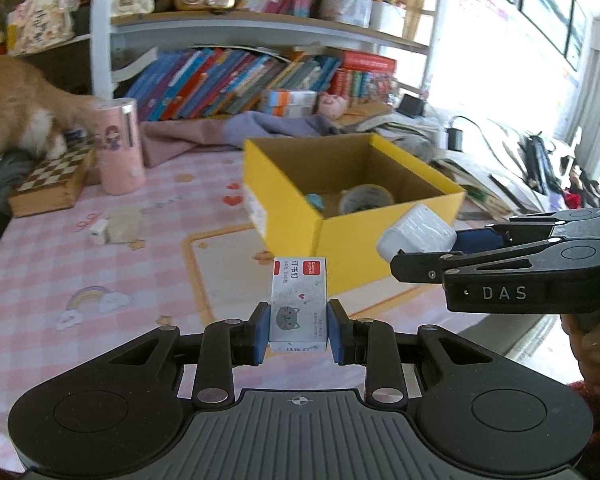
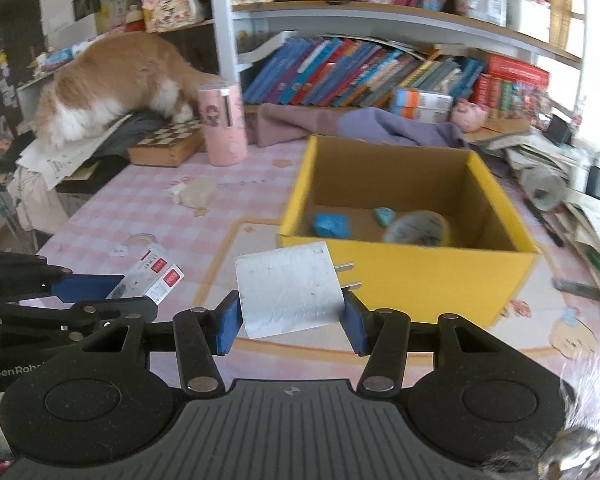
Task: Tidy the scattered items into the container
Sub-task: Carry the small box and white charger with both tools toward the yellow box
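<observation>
Carry step: left claw clamping staple box, right claw clamping charger. Next: over yellow box, release.

My blue-padded left gripper carries a white, red-labelled staple box; yellow cardboard box, pink-checked tablecloth, white charger.

Pink checked table: yellow box, pink tumbler, chessboard.
</observation>
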Available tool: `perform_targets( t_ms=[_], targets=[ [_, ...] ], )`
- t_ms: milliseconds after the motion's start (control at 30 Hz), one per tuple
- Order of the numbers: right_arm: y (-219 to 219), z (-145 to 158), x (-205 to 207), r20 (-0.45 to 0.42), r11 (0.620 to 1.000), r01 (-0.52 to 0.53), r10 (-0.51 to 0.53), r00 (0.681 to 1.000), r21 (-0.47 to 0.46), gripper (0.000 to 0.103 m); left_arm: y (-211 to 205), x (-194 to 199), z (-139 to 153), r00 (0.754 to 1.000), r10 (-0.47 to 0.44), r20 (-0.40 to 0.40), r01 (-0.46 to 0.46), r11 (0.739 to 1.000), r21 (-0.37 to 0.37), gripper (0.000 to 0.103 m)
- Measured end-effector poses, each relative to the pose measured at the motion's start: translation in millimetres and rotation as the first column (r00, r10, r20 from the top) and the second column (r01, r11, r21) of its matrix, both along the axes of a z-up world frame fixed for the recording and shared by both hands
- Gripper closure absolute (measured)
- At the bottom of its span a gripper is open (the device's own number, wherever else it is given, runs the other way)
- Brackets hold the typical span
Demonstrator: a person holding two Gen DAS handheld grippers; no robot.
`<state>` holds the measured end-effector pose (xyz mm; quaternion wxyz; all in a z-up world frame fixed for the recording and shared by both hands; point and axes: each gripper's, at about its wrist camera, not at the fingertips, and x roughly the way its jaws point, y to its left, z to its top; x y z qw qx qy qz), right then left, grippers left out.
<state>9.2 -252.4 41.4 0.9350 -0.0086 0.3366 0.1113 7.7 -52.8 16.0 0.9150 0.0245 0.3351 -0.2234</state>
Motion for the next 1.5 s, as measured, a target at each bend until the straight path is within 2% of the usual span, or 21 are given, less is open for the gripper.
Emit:
perform_targets(
  t_ms=[300, 567, 1067, 1500],
  targets=[
    [-42, -4, -26, -0.01, 0.993, 0.121, -0.121, 0.993, 0.005, 0.053, -41, -4, -4, 0.993, -0.121, -0.004, 0.121, 0.993, 0.008, 0.075],
    [-68, -8, -41, -0.026, 0.981, 0.191, -0.191, 0.981, 0.008, 0.053, -67, -7, -7, 0.981, -0.191, -0.015, 0.191, 0.981, 0.014, 0.075],
    [-92, -17, -54, -0.059, 0.974, 0.224, -0.223, 0.973, 0.021, 0.053, -92, -13, -12, 0.972, -0.232, -0.038, 0.233, 0.972, 0.029, 0.075],
    [-95, -18, -43, -0.068, 0.974, 0.225, -0.222, 0.973, 0.035, 0.053, -92, -1, -14, 0.973, -0.224, -0.053, 0.226, 0.974, 0.028, 0.075]
  ],
)
